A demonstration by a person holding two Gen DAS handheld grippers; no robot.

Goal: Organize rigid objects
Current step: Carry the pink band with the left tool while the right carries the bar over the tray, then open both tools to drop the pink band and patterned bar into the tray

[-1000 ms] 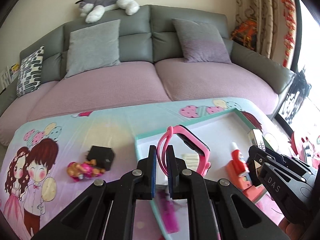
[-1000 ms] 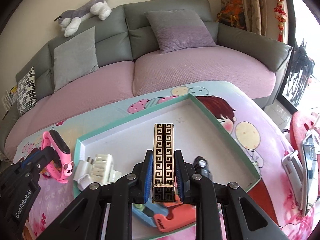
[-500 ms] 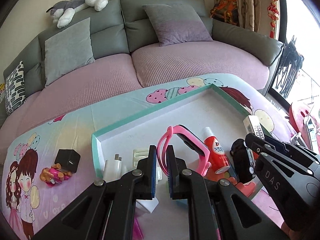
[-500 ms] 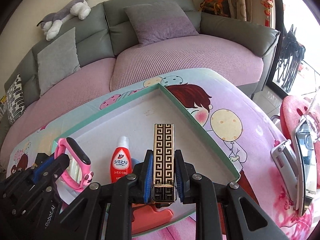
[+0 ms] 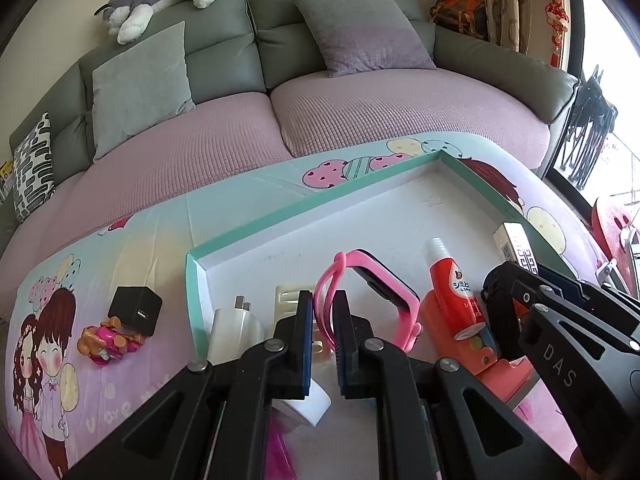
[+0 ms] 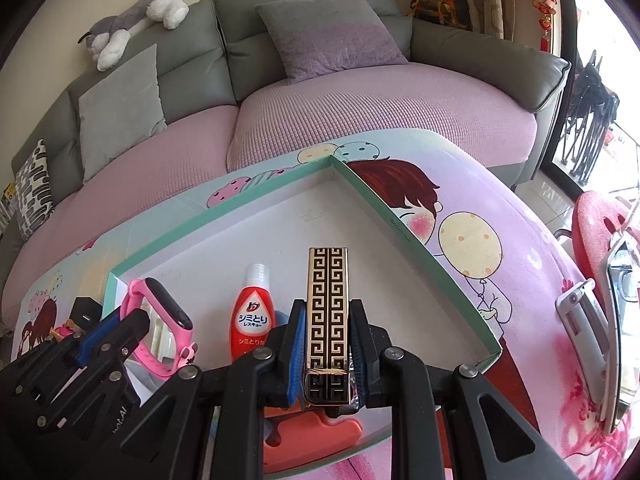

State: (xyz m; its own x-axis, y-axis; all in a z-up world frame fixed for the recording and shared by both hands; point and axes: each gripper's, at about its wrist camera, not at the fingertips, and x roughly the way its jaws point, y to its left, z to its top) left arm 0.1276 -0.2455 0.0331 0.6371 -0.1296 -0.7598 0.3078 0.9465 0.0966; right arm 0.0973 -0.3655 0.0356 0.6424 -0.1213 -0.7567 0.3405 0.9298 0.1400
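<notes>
My left gripper point(image 5: 323, 308) is shut on the strap of a pink smartwatch point(image 5: 376, 292) and holds it over the near left part of a green-rimmed white tray point(image 5: 304, 206). My right gripper point(image 6: 327, 318) is shut on a black-and-gold patterned box point(image 6: 327, 300) above the tray's near right part point(image 6: 394, 224). In the tray lie a red bottle point(image 6: 252, 316), a white plug point(image 5: 236, 332) and an orange-red tool point(image 5: 508, 376). The watch also shows in the right wrist view point(image 6: 160, 332).
A black cube charger point(image 5: 135, 310) and a small pink toy point(image 5: 108, 342) lie on the cartoon tablecloth left of the tray. A grey and pink sofa point(image 5: 320, 120) stands behind the table. A red stool point(image 6: 600, 232) stands at the right.
Both grippers have moved right and forward over the tray with their objects still held. The red bottle has come into view between them.
</notes>
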